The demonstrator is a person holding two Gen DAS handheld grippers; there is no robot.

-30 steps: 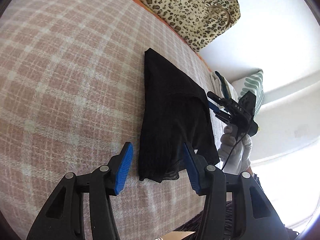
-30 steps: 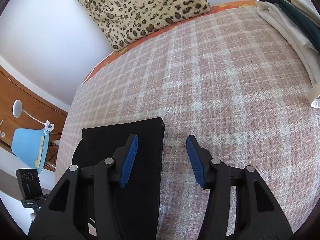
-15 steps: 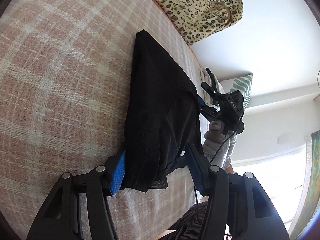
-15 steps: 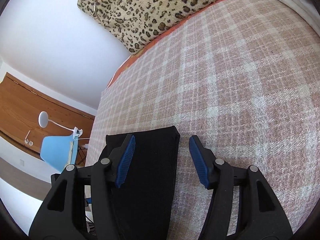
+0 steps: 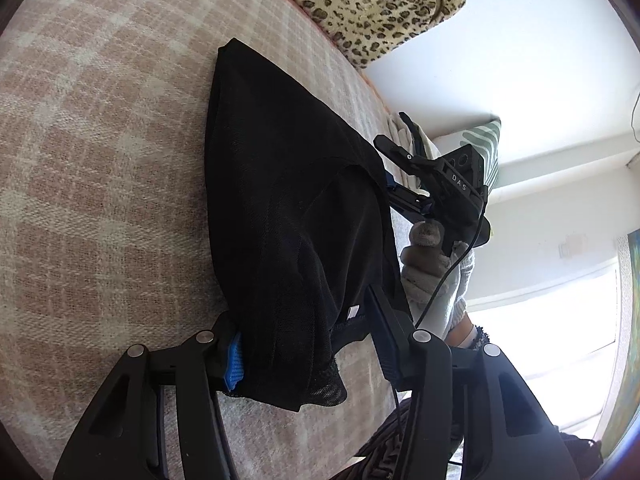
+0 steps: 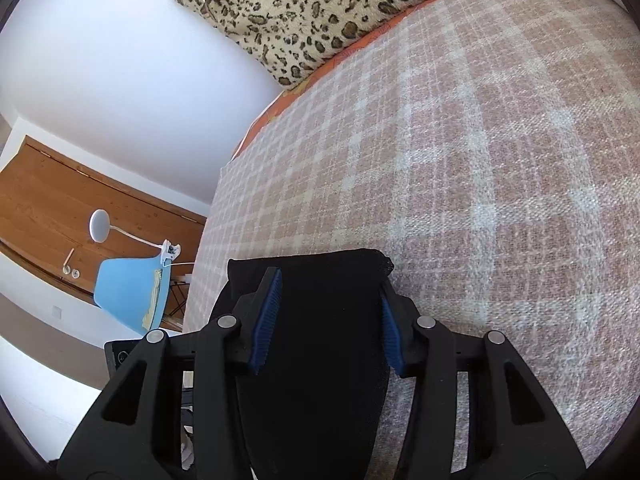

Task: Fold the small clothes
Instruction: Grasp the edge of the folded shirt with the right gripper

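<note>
A black garment (image 5: 288, 216) lies on the bed's pink plaid blanket (image 5: 100, 152), folded into a long strip running from about eleven o'clock down to six in the left wrist view. Its near end sits between the jaws of the left hand-held gripper (image 5: 308, 352), which are closing; the cloth drapes over the blue pad (image 5: 234, 364) at seven o'clock, while the other pad stands just beside the hem. At three o'clock from the garment a gloved hand (image 5: 432, 268) holds the right hand-held gripper (image 6: 326, 320). In the right wrist view the garment's far end (image 6: 316, 320) lies between that gripper's blue pads, filling the gap, and these jaws are closing too. A leopard-print bag (image 6: 316, 4) rests at twelve o'clock against the white wall. A blue chair (image 6: 132, 296) stands at nine o'clock.
</note>
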